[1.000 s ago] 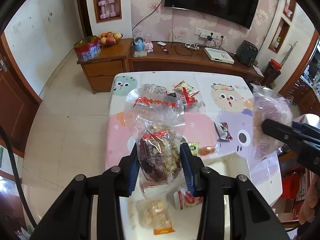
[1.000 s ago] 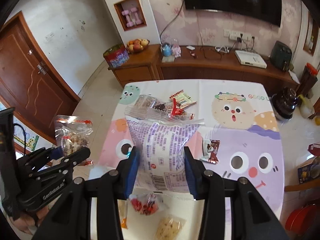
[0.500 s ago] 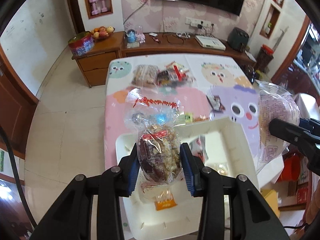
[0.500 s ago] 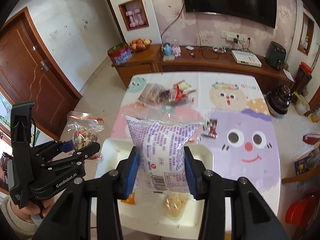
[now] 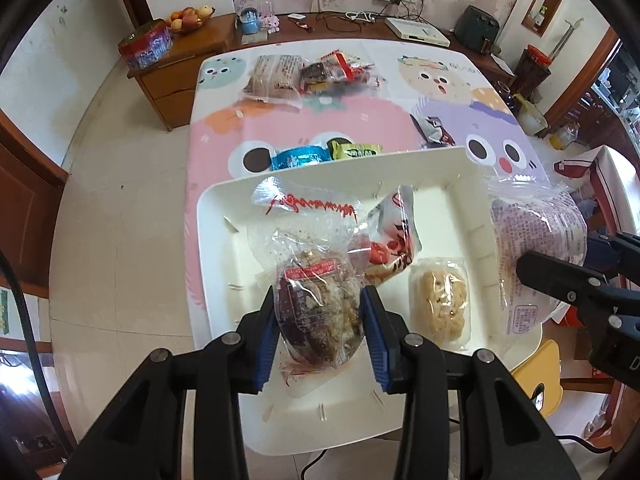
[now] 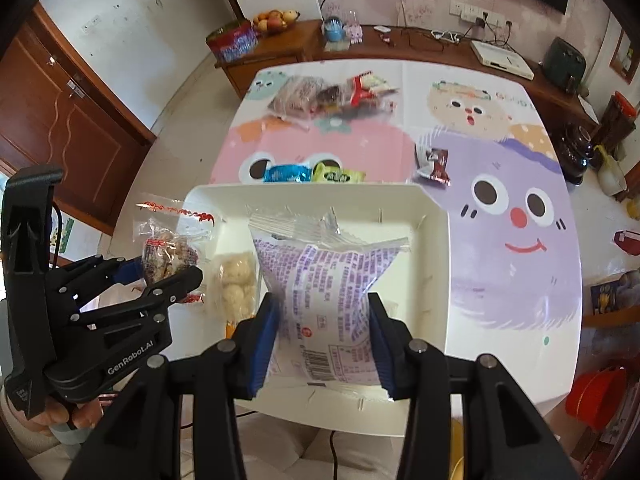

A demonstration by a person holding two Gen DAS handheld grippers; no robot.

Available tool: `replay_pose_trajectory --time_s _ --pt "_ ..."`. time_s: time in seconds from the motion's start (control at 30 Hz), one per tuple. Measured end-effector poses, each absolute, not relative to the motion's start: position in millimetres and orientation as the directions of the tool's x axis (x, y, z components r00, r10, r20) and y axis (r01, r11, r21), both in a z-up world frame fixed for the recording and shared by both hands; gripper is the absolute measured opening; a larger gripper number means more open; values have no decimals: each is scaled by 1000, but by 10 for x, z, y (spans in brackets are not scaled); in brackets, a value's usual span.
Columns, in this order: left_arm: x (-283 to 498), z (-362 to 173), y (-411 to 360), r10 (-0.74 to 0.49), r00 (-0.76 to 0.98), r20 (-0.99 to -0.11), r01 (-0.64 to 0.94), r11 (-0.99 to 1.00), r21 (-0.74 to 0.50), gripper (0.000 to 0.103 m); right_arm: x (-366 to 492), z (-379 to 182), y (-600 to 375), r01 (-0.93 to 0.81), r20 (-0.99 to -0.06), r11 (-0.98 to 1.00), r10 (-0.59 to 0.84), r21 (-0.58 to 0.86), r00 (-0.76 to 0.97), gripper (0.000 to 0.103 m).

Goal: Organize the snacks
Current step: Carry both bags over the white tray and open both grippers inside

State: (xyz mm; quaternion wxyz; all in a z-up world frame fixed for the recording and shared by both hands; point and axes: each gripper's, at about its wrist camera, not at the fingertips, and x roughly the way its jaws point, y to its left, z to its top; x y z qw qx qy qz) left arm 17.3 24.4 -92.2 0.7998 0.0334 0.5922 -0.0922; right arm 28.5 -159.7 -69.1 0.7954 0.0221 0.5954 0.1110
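Note:
My left gripper (image 5: 320, 312) is shut on a clear bag of mixed nut snacks (image 5: 316, 300) and holds it above the left part of the white tray (image 5: 216, 216). My right gripper (image 6: 323, 320) is shut on a white bag with purple print (image 6: 324, 280) above the tray (image 6: 436, 264). The right gripper also shows at the right of the left wrist view (image 5: 560, 276), and the left gripper at the left of the right wrist view (image 6: 160, 276). A red-and-white packet (image 5: 394, 240) and a pale puffed snack pack (image 5: 440, 304) lie in the tray.
On the cartoon tablecloth (image 5: 360, 120) beyond the tray lie a blue packet (image 5: 300, 158), a green packet (image 5: 354, 150), a dark wrapper (image 5: 434, 132) and a pile of snack bags (image 5: 312, 74) at the far end. A wooden sideboard (image 5: 192, 52) stands behind.
Both grippers have drawn back toward the near end of the table with their bags, so the white tray now lies under them. Both grips are unchanged.

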Motion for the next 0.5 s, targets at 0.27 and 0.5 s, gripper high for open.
replay_pose_trajectory --time_s 0.27,0.5 --pt "141 -930 149 -106 272 -956 208 977 -49 38 243 -740 -1525 -180 -951 972 195 153 240 44" --pt "126 -890 153 -104 290 -951 191 980 -49 84 252 -800 -1555 -167 -959 974 189 155 211 46"
